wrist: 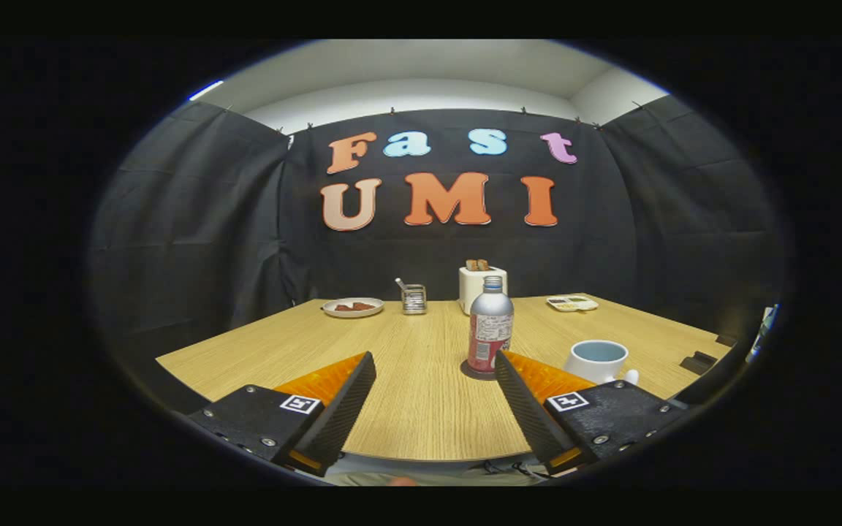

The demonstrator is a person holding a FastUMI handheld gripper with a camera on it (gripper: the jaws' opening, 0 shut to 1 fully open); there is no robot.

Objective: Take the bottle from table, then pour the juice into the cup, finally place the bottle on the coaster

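We list the wooden desk (pixel 421 394) first, its surface carrying all that follows. Next, our gripper (pixel 435 365), its jaws spread wide apart and holding nothing, bare desk between them. The white toaster (pixel 481 286) stands at the far side with two slices showing on top. The bottle (pixel 490 327), silver with a red label, stands upright on a dark round coaster (pixel 473 373), just ahead of the right jaw's tip. The white cup (pixel 598 360) sits beside that jaw, to the right of the bottle and apart from it. At the far edge we note a plate (pixel 352 307) with food, a small palette-like tray (pixel 572 302), and a small metal holder (pixel 414 298).
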